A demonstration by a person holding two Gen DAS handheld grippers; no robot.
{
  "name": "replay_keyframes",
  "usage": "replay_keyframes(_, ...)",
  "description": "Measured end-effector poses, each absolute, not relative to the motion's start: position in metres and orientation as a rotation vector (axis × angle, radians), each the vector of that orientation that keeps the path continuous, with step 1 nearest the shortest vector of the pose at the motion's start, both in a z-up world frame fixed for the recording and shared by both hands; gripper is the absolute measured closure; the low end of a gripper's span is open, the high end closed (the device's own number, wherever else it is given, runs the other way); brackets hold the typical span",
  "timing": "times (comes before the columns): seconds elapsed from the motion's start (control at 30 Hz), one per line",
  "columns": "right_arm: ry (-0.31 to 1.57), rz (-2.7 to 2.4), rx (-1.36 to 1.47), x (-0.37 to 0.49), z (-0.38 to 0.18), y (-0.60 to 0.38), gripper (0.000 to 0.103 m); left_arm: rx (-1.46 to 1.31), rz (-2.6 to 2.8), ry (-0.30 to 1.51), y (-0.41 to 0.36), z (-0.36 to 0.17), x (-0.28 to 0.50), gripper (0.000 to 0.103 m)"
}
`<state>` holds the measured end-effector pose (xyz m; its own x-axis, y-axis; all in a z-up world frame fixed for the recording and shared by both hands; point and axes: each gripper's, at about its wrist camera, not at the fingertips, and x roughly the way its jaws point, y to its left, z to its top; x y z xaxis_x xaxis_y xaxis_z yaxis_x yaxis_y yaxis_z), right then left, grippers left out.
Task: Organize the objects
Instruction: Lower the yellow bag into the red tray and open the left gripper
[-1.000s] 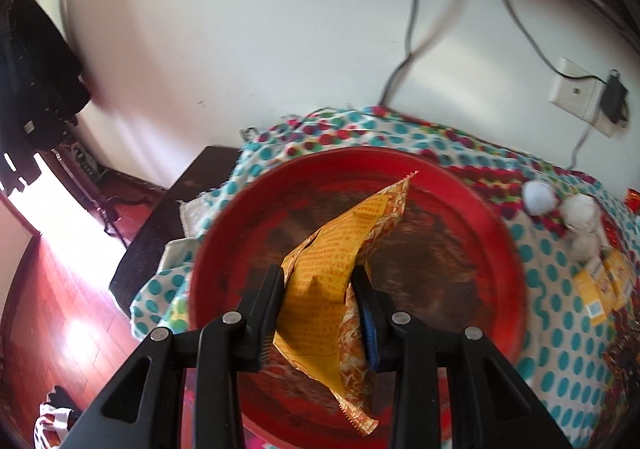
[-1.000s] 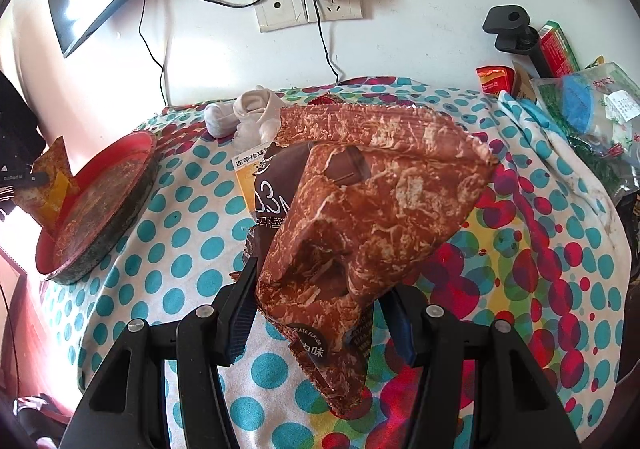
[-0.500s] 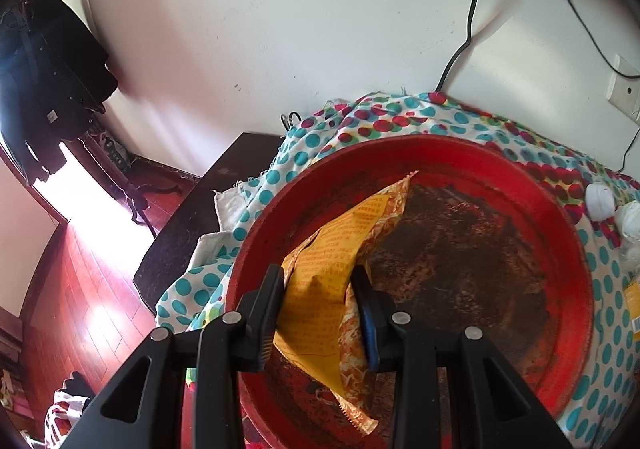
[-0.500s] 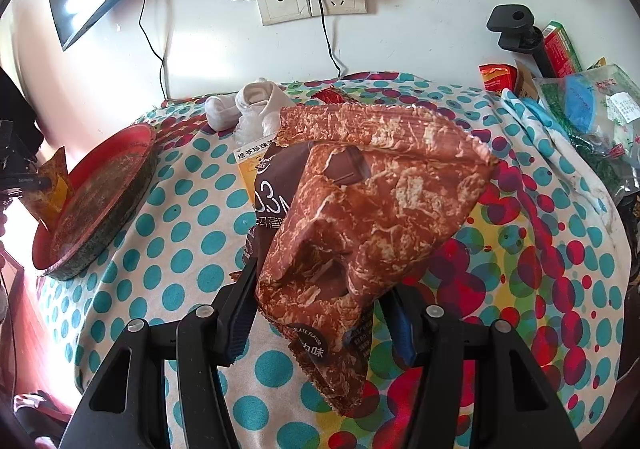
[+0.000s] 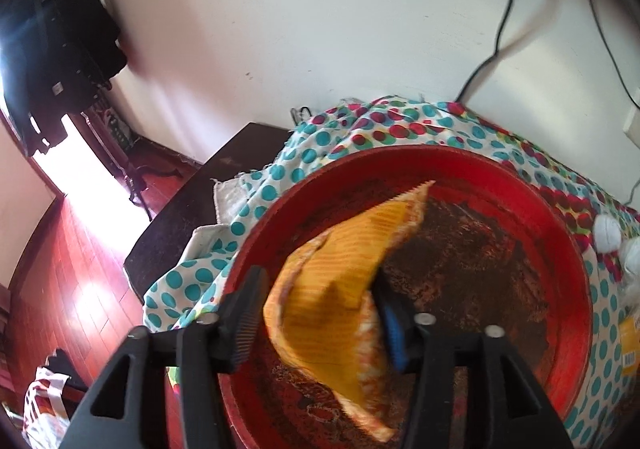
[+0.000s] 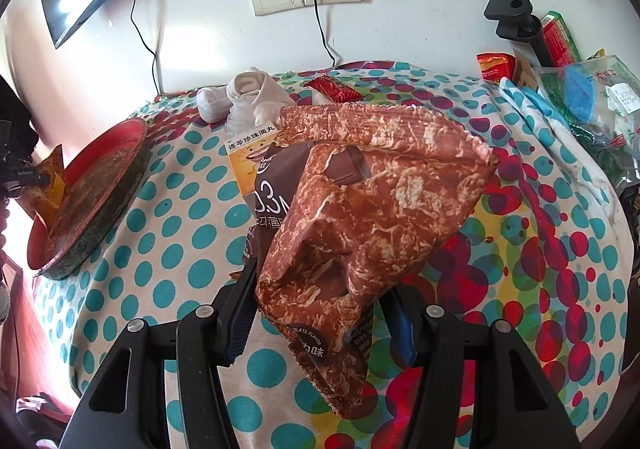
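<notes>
A yellow snack packet (image 5: 332, 281) hangs over the red round tray (image 5: 560, 249), between the jaws of my left gripper (image 5: 318, 285). Those jaws are opening: a gap shows between the left pad and the packet, which leans on the right pad. In the right wrist view the same tray (image 6: 92, 185) sits at the table's left edge with the yellow packet (image 6: 52, 185) above its near rim. My right gripper (image 6: 320, 285) is shut on a brown chocolate snack bag (image 6: 360, 209), held above the polka-dot tablecloth (image 6: 168, 241).
White socks (image 6: 244, 97), a yellow box (image 6: 248, 153) and a red wrapper (image 6: 334, 89) lie near the back wall. Plastic bags (image 6: 580, 97) and a black clamp (image 6: 516, 17) crowd the right side. A dark side table (image 5: 192, 217) and wooden floor lie beyond the tray.
The left jaws have spread apart and the yellow packet has tipped loose between them. The left gripper has come closer over the tray. The right gripper and its bag have stayed put.
</notes>
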<state>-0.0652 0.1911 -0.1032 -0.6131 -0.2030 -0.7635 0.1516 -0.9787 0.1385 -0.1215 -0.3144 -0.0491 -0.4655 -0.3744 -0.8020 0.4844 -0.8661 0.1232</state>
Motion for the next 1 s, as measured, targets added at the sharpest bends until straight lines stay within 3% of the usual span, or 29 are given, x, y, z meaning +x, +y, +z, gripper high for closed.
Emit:
replay_keyframes(0.67, 0.01, -2.673, 1.208, -0.059, -0.094, 0.176, 0.049, 1.204, -2.354, 0.167, -0.318, -0.023, -0.098, 0.047)
replay_keyframes(1.0, -0.037, -2.662, 1.192, -0.054, -0.085, 0.173, 0.049, 1.191, -2.405, 0.229, -0.308, -0.007, -0.081, 0.047)
